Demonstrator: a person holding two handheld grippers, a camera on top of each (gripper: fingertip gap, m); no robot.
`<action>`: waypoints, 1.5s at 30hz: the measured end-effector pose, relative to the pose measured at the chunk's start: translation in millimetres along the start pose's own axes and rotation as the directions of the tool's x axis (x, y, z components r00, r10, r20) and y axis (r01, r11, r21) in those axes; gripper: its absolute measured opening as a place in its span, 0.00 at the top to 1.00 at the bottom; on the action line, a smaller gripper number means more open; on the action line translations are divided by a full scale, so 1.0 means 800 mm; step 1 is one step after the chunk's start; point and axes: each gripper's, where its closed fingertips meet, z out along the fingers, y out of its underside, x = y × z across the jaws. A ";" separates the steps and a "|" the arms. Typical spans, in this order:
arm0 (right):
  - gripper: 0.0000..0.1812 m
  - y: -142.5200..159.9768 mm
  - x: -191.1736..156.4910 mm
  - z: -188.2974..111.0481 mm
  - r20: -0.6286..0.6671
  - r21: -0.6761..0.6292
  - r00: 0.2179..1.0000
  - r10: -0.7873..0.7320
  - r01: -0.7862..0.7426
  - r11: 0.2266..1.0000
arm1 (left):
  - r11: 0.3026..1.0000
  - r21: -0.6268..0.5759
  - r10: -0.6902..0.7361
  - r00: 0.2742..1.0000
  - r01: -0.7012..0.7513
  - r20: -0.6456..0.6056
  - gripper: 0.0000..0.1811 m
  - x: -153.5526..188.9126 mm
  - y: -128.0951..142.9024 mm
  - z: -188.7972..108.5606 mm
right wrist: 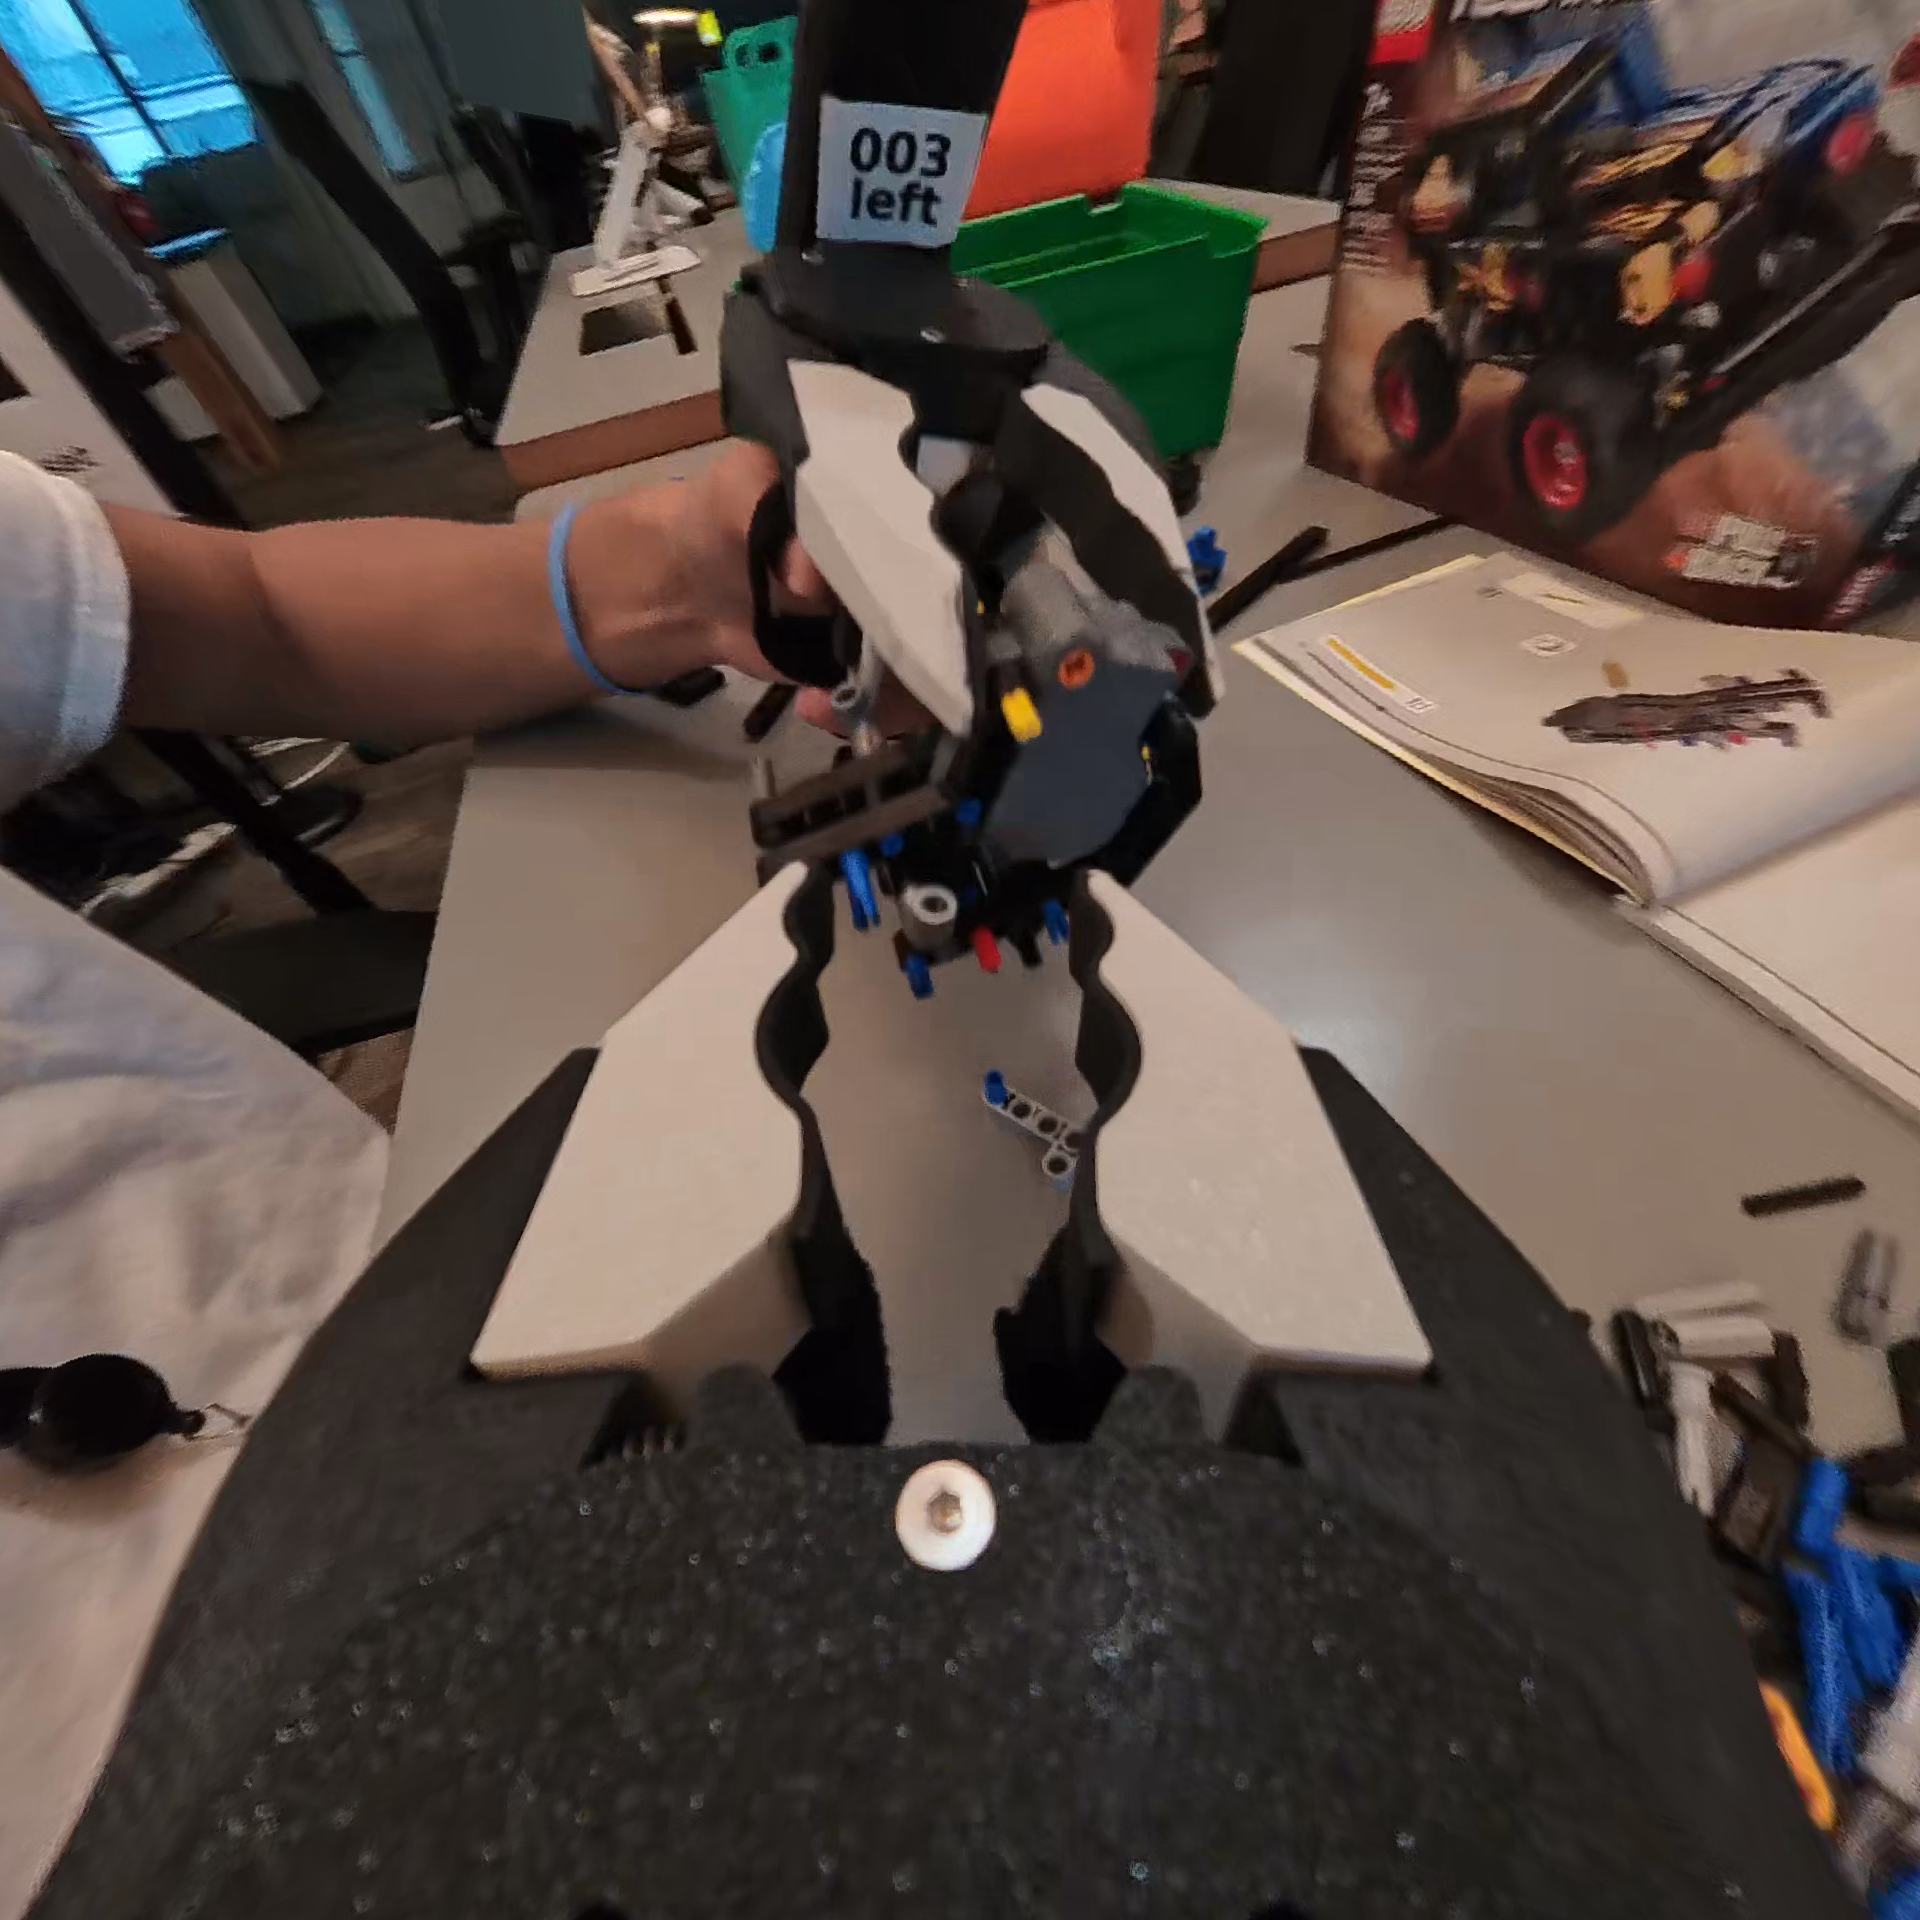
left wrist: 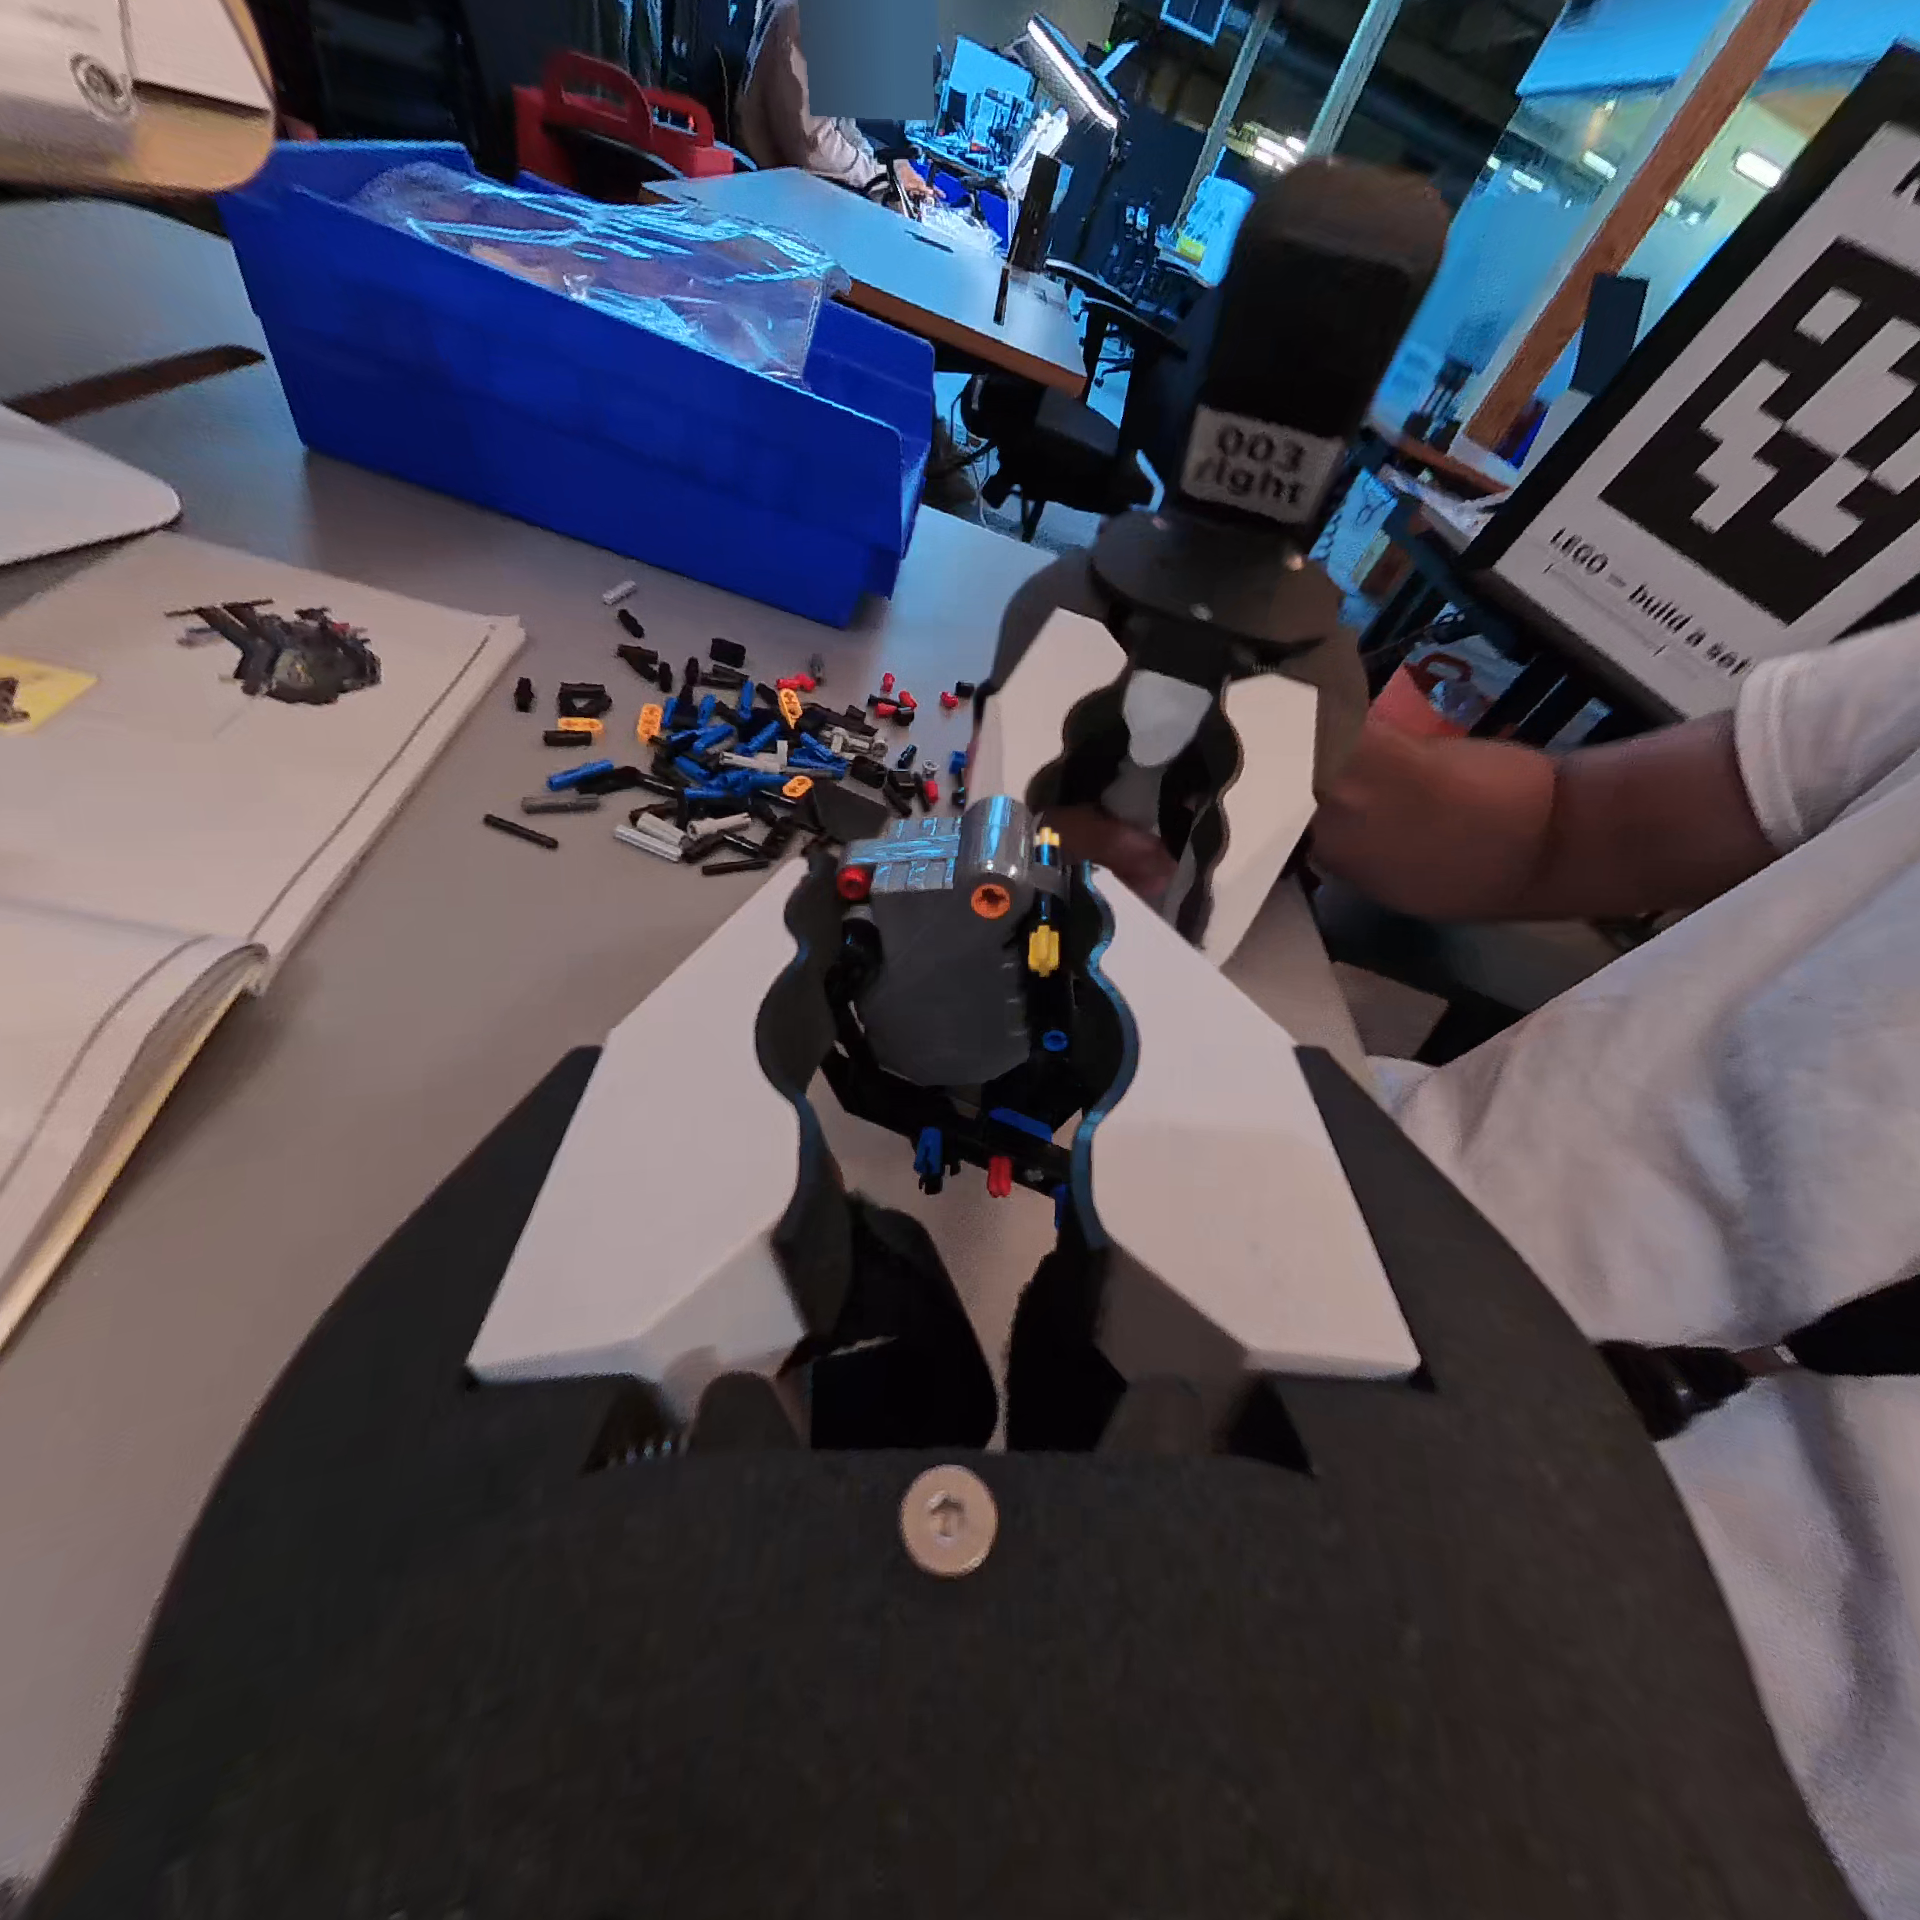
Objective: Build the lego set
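My left gripper (left wrist: pixel 951 883) is shut on a partly built Lego assembly (left wrist: pixel 945 966): a dark grey block in a black frame with blue, red and yellow pins. It is held above the grey table. In the right wrist view the left gripper (right wrist: pixel 1081 717) points toward the camera with the assembly (right wrist: pixel 1081 790) tilted in it. My right gripper (right wrist: pixel 945 894) is open, with its fingertips on either side of the assembly's lower end. It shows facing me in the left wrist view (left wrist: pixel 1101 842). A small light grey beam with a blue pin (right wrist: pixel 1029 1127) lies on the table between the right fingers.
A pile of loose Lego parts (left wrist: pixel 727 758) lies ahead of a blue bin (left wrist: pixel 582 416). An open instruction booklet (left wrist: pixel 208 748) lies at the left and also shows in the right wrist view (right wrist: pixel 1558 727). The set box (right wrist: pixel 1621 312), a green bin (right wrist: pixel 1122 281) and more parts (right wrist: pixel 1766 1455) are nearby. Left and right tips are no more than a few centimetres apart.
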 end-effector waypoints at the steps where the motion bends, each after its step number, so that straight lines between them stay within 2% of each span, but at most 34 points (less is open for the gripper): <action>1: 0.74 0.001 0.004 0.004 0.019 -0.025 1.000 0.007 -0.006 1.000 | 1.000 -0.005 0.031 0.999 -0.030 0.013 0.77 -0.002 0.003 0.003; 4: 0.77 0.019 0.026 0.006 -0.006 -0.131 0.998 -0.058 0.057 0.990 | 0.992 -0.050 0.119 0.987 -0.114 0.109 0.77 -0.025 0.018 0.001; 8: 0.82 0.025 0.045 -0.004 -0.068 -0.130 0.992 -0.106 0.096 0.987 | 0.981 -0.100 0.184 0.966 -0.168 0.181 0.77 -0.054 0.032 -0.013; 14: 0.85 0.042 0.047 -0.015 -0.102 -0.168 0.987 -0.125 0.107 0.980 | 0.975 -0.126 0.200 0.965 -0.181 0.169 0.77 -0.063 0.043 -0.018; 17: 0.86 0.048 0.050 -0.016 -0.120 -0.201 0.983 -0.138 0.112 0.973 | 0.980 -0.140 0.161 0.973 -0.139 0.163 0.77 -0.067 0.044 -0.024; 22: 0.86 0.048 0.036 -0.012 -0.083 -0.198 0.986 -0.145 0.126 0.972 | 0.970 -0.192 0.176 0.975 -0.149 0.133 0.77 -0.064 0.050 -0.036; 27: 0.86 0.050 0.036 -0.013 -0.090 -0.204 0.984 -0.151 0.130 0.970 | 0.939 -0.251 0.269 0.956 -0.234 0.115 0.76 -0.059 0.057 -0.043; 32: 0.86 0.056 0.038 -0.011 -0.091 -0.229 0.985 -0.149 0.125 0.965 | 0.866 -0.334 0.432 0.893 -0.372 0.125 0.74 -0.056 0.068 -0.040; 36: 0.86 0.056 0.040 -0.012 -0.100 -0.228 0.983 -0.156 0.130 0.965 | 0.851 -0.347 0.456 0.883 -0.394 0.114 0.68 -0.050 0.070 -0.038; 40: 0.86 0.055 0.044 -0.015 -0.109 -0.220 0.984 -0.141 0.115 0.969 | 0.860 -0.327 0.454 0.879 -0.391 0.143 0.60 -0.045 0.055 -0.043; 43: 0.85 0.050 0.048 -0.027 -0.126 -0.186 0.986 -0.111 0.086 0.979 | 0.890 -0.304 0.404 0.897 -0.339 0.182 0.55 -0.026 0.027 -0.052; 44: 0.86 0.049 0.050 -0.033 -0.143 -0.180 0.985 -0.093 0.067 0.981 | 0.898 -0.305 0.387 0.899 -0.317 0.204 0.59 -0.013 0.016 -0.053; 45: 0.85 0.048 0.051 -0.040 -0.157 -0.179 0.984 -0.084 0.056 0.982 | 0.901 -0.315 0.380 0.892 -0.297 0.247 0.68 0.000 0.007 -0.052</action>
